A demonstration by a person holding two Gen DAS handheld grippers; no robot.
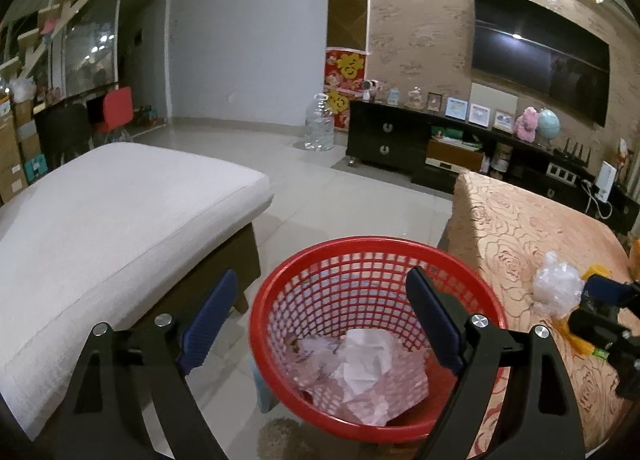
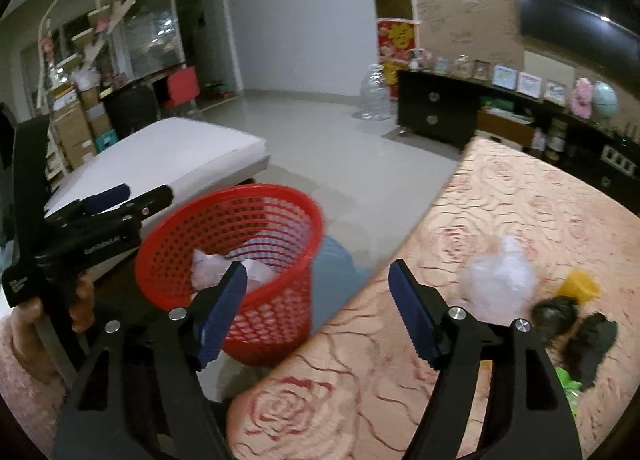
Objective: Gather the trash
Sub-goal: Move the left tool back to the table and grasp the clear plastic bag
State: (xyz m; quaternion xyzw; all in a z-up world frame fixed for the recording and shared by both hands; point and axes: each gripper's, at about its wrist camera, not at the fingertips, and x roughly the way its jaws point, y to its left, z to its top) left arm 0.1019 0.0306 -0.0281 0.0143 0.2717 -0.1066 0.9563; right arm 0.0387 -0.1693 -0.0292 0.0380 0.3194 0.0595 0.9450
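A: Where do things stand?

B: Both tools are empty. The left gripper [image 1: 320, 320] has its jaws spread wide above the red basket [image 1: 486, 300], which sits just ahead of and below it with crumpled paper [image 1: 360, 364] in the bottom. The right gripper [image 2: 318, 310] is also parted with nothing between its pads; its tips straddle the edge of the rose-patterned table [image 2: 540, 220].

A: And the trash left to collect?

B: Ahead and to the right of the right gripper: a clear plastic wad [image 2: 500, 280], a yellow scrap [image 2: 580, 286] beyond it, and 2 dark lumps [image 2: 576, 324] beside that. I'd judge the plastic wad to be the next pick.

A: How to do it well?

B: Swing right until the wad sits centred between the pads, come down low so they pinch its bulk and not a loose fold, then close firmly; thin film slips. Carry it over the basket rim before letting go.

A: Do the views differ?

B: The right view shows the dark lumps and the person's hand [image 2: 80, 302] on the left tool's handle. The left view shows the basket's contents from above and the wad [image 1: 556, 284] off to its right.
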